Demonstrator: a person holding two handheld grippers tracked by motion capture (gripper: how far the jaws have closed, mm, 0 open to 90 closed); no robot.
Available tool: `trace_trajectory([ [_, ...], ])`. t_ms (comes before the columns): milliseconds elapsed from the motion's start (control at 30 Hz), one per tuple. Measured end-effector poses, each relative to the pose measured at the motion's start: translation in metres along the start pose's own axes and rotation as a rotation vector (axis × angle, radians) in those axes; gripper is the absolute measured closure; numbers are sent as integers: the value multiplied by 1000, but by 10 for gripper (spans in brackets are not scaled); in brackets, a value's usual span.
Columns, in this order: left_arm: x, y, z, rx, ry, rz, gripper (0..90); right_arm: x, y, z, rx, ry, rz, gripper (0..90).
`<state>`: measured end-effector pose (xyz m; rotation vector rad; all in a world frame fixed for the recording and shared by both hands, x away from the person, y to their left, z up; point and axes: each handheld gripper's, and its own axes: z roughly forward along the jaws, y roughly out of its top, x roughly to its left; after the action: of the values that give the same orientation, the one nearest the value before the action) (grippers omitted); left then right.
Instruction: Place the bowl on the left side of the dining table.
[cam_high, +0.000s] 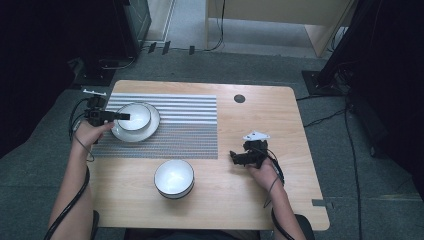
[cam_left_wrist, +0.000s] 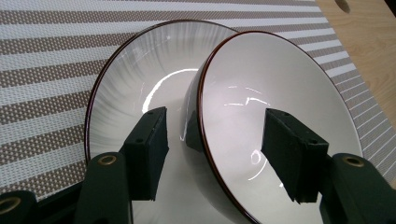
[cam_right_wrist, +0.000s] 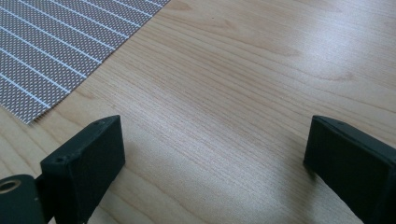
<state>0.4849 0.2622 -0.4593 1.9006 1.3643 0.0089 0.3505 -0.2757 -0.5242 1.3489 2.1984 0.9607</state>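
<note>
Left gripper (cam_left_wrist: 212, 154) jaws apart astride the near rim of the white bowl (cam_high: 134, 116), pads clear of it, bowl sitting in the plate (cam_high: 150, 131) on the striped mat (cam_high: 190, 125), right gripper (cam_right_wrist: 215, 154) wide over bare table (cam_high: 280, 125), stacked bowls (cam_high: 174, 178) nearer the person.

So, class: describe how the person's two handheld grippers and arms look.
Both grippers, left and right, are black, each with two blocky dark fingers. Brass-coloured rivets sit at the finger bases. A white three-cornered plate tops the right gripper. Black cables trail along bare forearms; no sleeves are visible.
</note>
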Motion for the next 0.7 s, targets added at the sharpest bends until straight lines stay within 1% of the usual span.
trace_trajectory([
  [133,-5,-3,-8,-11,-3,6,404,0,0,0,-1,0,-2,45],
  [267,-9,-5,-10,-7,-1,16,402,0,0,0,0,1,-1,45],
  [333,-10,-6,-12,-3,-5,14,402,0,0,0,0,3,-2,45],
  [467,-13,-10,-15,5,6,17,397,0,0,0,1,4,-3,45],
  [533,-14,-12,-17,7,4,14,397,0,0,0,1,4,-3,45],
  [700,-18,-18,-23,1,1,9,398,0,0,0,1,4,-2,45],
])
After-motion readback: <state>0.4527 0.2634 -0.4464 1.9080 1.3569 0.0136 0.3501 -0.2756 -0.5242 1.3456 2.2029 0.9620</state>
